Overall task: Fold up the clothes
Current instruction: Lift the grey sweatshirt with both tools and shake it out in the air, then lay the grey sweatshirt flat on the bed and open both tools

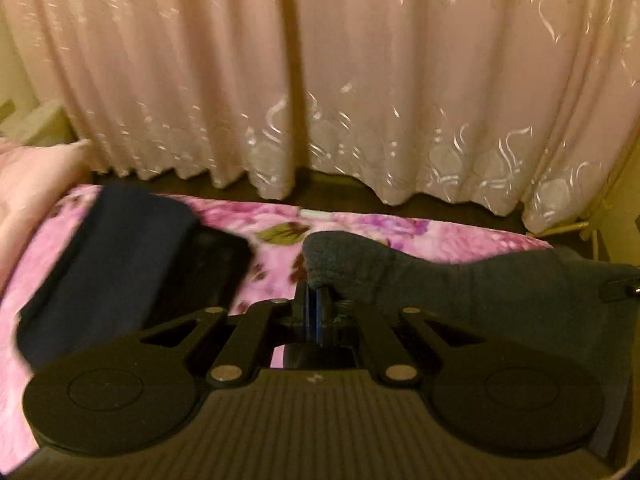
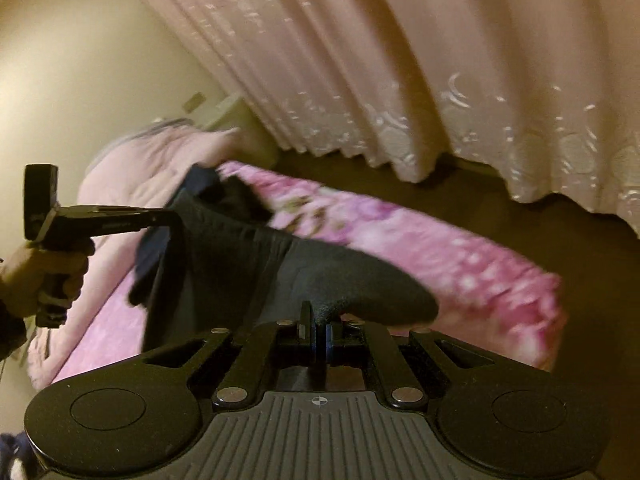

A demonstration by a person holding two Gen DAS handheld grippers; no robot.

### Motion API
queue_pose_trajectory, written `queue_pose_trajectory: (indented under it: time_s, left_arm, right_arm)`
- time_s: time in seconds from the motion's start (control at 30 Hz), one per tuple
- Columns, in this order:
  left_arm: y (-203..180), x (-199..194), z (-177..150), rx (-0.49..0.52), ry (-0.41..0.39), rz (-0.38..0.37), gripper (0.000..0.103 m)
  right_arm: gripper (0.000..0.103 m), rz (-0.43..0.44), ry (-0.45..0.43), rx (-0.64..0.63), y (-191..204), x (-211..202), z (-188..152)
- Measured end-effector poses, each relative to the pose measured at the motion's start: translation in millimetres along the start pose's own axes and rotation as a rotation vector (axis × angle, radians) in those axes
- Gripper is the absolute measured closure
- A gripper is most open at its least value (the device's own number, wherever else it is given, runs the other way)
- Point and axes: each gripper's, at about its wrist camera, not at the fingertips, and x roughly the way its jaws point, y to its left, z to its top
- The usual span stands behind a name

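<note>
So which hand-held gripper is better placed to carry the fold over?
Probably the right hand-held gripper: shut on the dark garment with bare bedspread ahead. The left hand-held gripper also grips it, beside the navy stack.

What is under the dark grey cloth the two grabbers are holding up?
Under the dark grey cloth lies the pink flowery blanket on the bed. The part right beneath is covered, so anything lying there is hidden.
</note>
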Motion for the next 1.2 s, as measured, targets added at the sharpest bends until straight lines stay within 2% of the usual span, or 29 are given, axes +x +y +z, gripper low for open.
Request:
queue_pose_trajectory:
  time_s: [0.1, 0.23, 0.3, 0.33, 0.37, 0.4, 0.5, 0.67, 0.73, 0.8, 0.93, 1.0, 1.2]
  left_arm:
    - [-4.8, 42.1, 21.0, 0.021, 0.017, -0.036, 0.102]
    - [-10.0, 85.2, 37.0, 0.015, 0.058, -0.049, 0.101]
    - [-5.2, 96.0, 29.9, -0.010, 0.115, -0.033, 0.091]
    - [-2.7, 100.7, 26.1, -0.023, 0.141, -0.023, 0.087]
    - [1.2, 97.8, 19.3, -0.033, 0.147, -0.001, 0.074]
    - [5.2, 94.7, 12.2, -0.045, 0.153, 0.020, 0.069]
    - [24.6, 67.7, -22.2, -0.113, 0.162, 0.054, 0.067]
    - [51.6, -25.5, -111.9, -0.247, 0.203, 0.165, 0.063]
    - [53.7, -72.5, -163.3, -0.303, 0.226, 0.212, 0.059]
    - [55.7, -119.5, -214.7, -0.360, 0.248, 0.258, 0.055]
    - [53.0, -208.2, -315.4, -0.461, 0.293, 0.336, 0.054]
    - [41.1, -238.0, -359.8, -0.453, 0.336, 0.348, 0.054]
    - [16.9, -282.9, -464.8, -0.359, 0.391, 0.362, 0.054]
  right_arm:
    - [0.101, -0.054, -0.004, 0.038, -34.5, -2.2, 14.6]
    - [0.100, -0.145, 0.094, 0.037, -56.9, 8.0, 7.1]
    - [0.097, -0.179, 0.150, 0.027, -64.8, 16.6, 0.3]
    - [0.067, -0.195, 0.166, 0.021, -67.3, 18.0, -1.8]
    - [0.045, -0.213, 0.171, 0.017, -67.7, 16.0, -4.1]
    - [0.022, -0.227, 0.167, 0.014, -66.4, 10.9, -6.8]
    - [0.023, -0.251, 0.205, -0.028, -56.9, 4.2, -15.5]
    - [0.023, -0.291, 0.231, -0.123, -22.3, -5.2, -35.6]
    - [0.023, -0.293, 0.240, -0.162, -0.6, -7.3, -49.6]
    - [0.023, -0.270, 0.244, -0.187, 25.0, -11.5, -69.5]
    - [0.023, -0.202, 0.285, -0.257, 89.9, -17.1, -126.0]
    - [0.023, -0.151, 0.322, -0.287, 125.4, -17.3, -159.0]
    - [0.023, -0.017, 0.415, -0.462, 228.0, 0.1, -241.5]
